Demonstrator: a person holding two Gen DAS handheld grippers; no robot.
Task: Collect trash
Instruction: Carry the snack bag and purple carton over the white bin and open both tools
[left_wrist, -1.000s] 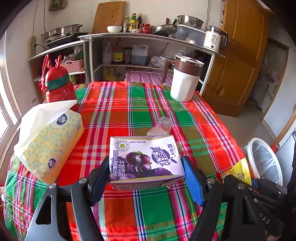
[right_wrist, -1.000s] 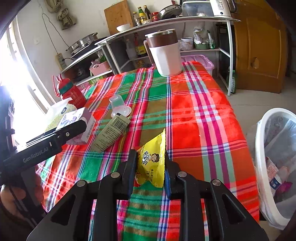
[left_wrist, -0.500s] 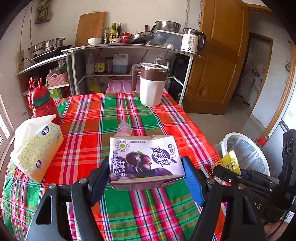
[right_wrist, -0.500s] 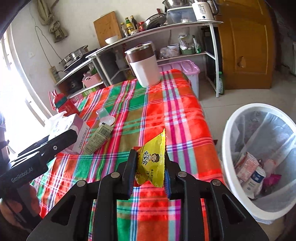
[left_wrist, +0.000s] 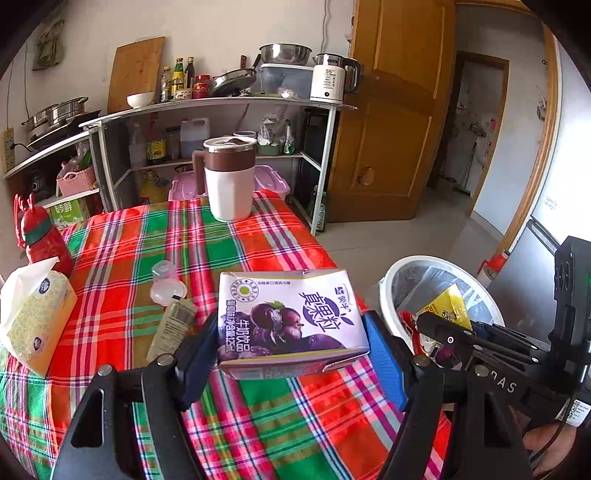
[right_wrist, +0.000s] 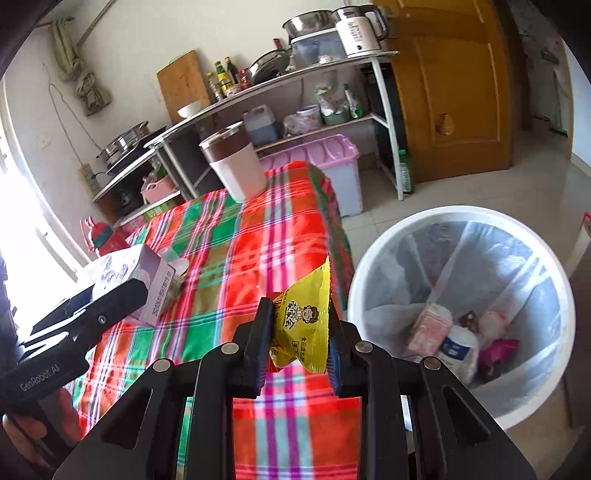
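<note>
My left gripper is shut on a purple milk-drink carton and holds it above the plaid table near its right edge. My right gripper is shut on a yellow snack wrapper at the table's edge, just left of the white trash bin. The bin is lined with a clear bag and holds several pieces of trash. In the left wrist view the right gripper with the wrapper is over the bin's rim.
On the table lie a flattened green-grey packet, a small clear plastic cup, a tissue pack, a red bottle and a white-and-brown jug. A metal shelf rack stands behind.
Both grippers have moved right toward the trash bin with their loads still held. The bin now fills much more of the right wrist view.
</note>
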